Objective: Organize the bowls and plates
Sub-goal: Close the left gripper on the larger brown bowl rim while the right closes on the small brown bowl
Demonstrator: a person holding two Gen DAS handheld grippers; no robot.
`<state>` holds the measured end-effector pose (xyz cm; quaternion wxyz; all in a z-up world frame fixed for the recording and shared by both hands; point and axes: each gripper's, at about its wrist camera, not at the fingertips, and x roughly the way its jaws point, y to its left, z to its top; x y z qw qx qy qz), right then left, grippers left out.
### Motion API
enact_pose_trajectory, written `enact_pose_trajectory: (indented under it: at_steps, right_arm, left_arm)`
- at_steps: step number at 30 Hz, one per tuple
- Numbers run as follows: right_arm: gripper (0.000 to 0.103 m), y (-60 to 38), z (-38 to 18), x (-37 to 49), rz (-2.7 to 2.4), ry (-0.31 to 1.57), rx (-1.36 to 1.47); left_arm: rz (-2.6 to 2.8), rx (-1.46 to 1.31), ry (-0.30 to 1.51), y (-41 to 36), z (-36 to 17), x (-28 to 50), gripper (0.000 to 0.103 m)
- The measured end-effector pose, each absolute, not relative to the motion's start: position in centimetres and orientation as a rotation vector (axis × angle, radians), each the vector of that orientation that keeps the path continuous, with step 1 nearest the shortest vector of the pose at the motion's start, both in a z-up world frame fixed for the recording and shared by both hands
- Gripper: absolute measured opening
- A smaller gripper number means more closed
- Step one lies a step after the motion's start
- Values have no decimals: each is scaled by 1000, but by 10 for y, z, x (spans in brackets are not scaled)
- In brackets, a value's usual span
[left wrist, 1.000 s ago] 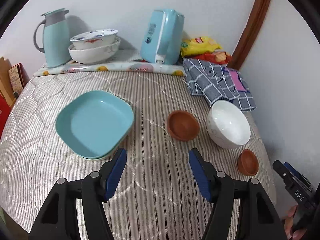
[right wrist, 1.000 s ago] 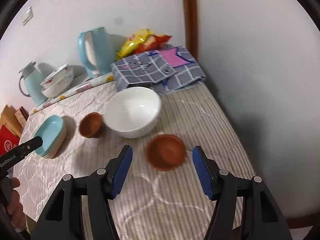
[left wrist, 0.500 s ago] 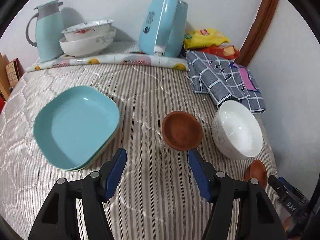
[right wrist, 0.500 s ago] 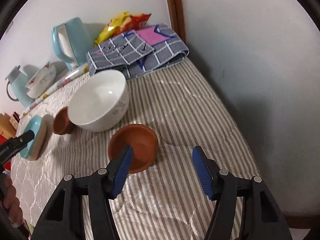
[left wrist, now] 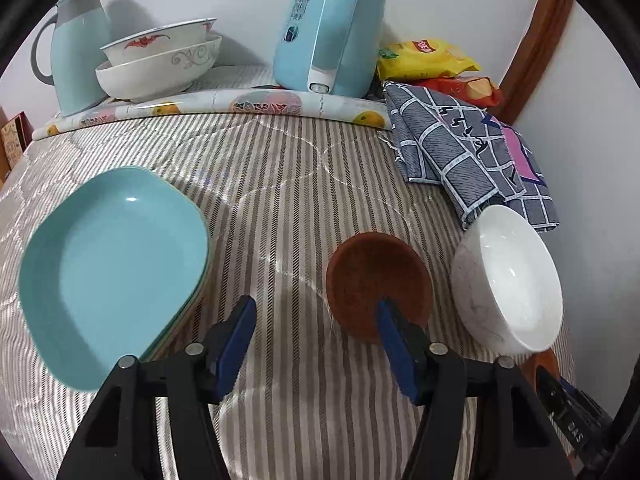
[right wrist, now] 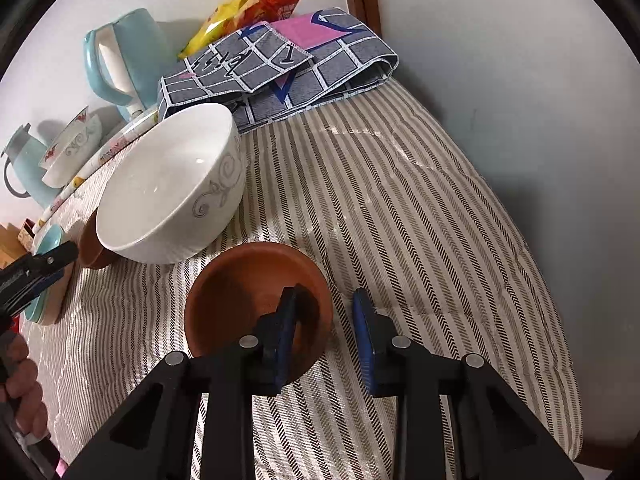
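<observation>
On the striped cloth lie a stack of teal plates (left wrist: 112,264), a brown bowl (left wrist: 376,276), a white bowl (left wrist: 508,276) and a second brown bowl (right wrist: 256,300). My left gripper (left wrist: 316,320) is open; its right finger overlaps the near rim of the first brown bowl. My right gripper (right wrist: 326,312) is partly closed astride the right rim of the second brown bowl, left finger inside, right finger outside. The white bowl (right wrist: 172,184) stands just behind it, the first brown bowl (right wrist: 90,244) half hidden beyond.
At the back stand a teal jug (left wrist: 76,48), two stacked patterned bowls (left wrist: 160,60), a teal kettle (left wrist: 332,28), snack bags (left wrist: 428,60) and a folded checked cloth (left wrist: 460,152). The wall is close on the right.
Both grippers moved forward and down toward their brown bowls. The right gripper's jaws narrowed and now straddle the bowl's rim. The left gripper stayed open.
</observation>
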<state>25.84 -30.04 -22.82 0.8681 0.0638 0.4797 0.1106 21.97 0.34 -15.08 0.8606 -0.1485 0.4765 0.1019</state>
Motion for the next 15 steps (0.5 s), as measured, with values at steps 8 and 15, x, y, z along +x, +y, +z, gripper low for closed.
enact_pose_trajectory:
  at_steps: [8,15]
  right_arm:
    - [28,-298,-229,253,226,959,118]
    - [28,-299,-230,252,237,951,117]
  left_arm:
    - [190,-353,1036,2,-168,234,37]
    - [180,-307,1042,-5,-170,237,32]
